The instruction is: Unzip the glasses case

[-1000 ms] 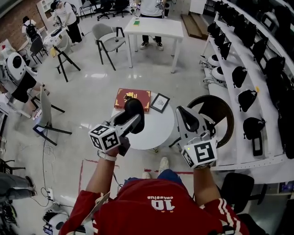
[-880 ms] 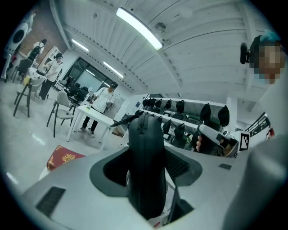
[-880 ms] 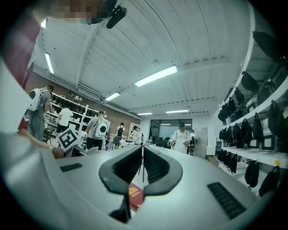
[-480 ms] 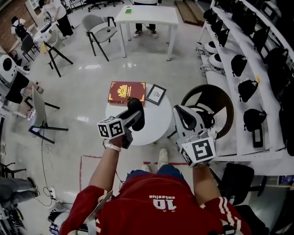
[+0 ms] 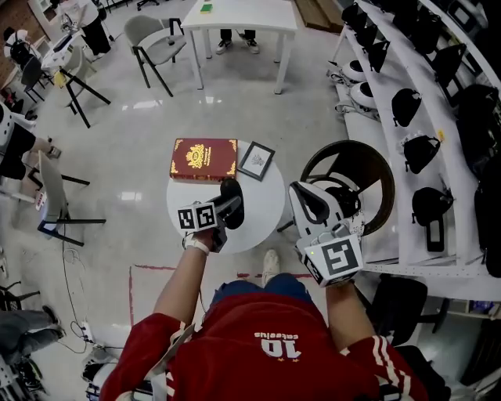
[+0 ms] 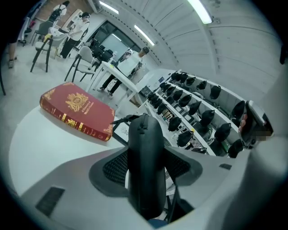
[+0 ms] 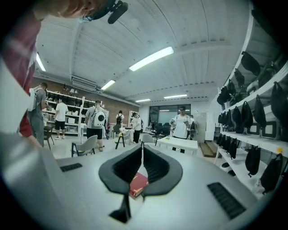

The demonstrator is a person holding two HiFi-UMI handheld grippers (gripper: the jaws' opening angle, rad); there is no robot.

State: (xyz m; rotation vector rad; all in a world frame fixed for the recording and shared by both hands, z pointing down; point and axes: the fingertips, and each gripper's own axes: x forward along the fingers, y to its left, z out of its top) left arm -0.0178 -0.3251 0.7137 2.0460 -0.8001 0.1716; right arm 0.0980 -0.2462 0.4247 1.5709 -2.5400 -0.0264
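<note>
The black glasses case is held lengthwise in my left gripper, over the middle of a small round white table. In the left gripper view the case fills the gap of the left gripper, with both pads pressed on its sides. Its zip does not show. My right gripper hangs to the right of the table with nothing in it. Seen from its own view, the right gripper has its jaws shut against each other.
A red book and a small picture frame lie at the table's far side. A dark round chair stands just right of the table, and shelves of black bags run along the right wall. A white table, chairs and people are further back.
My left gripper has come down with the case, from above the book to just over the round table. My right gripper has sunk a little.
</note>
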